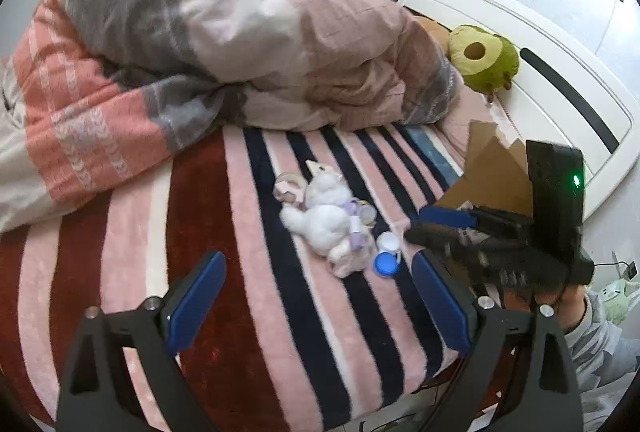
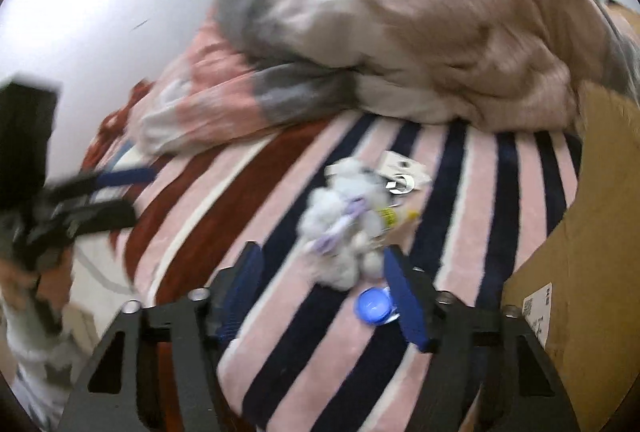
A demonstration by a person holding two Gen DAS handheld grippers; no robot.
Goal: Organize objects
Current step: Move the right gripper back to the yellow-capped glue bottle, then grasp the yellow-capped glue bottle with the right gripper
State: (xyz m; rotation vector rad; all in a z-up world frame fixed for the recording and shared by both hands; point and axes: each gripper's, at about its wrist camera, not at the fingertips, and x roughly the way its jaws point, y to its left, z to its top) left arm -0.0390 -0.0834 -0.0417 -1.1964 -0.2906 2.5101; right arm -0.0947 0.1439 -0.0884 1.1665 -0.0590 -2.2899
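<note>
Nothing boxed yet: white plush toy (image 1: 320,220) and blue cap (image 2: 372,306) lay beside cardboard box (image 2: 580,272). Left gripper (image 1: 320,302) gaped wide, right gripper (image 2: 324,296) half-open, both empty.

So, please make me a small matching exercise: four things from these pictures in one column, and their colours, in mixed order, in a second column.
Things:
1. plush toy on the striped blanket
2. round cap beside that toy
3. avocado cushion by the headboard
4. box at the bed's edge

Colours:
a. brown cardboard
b. green
c. white
d. blue

Pairs: 1-c, 2-d, 3-b, 4-a
</note>
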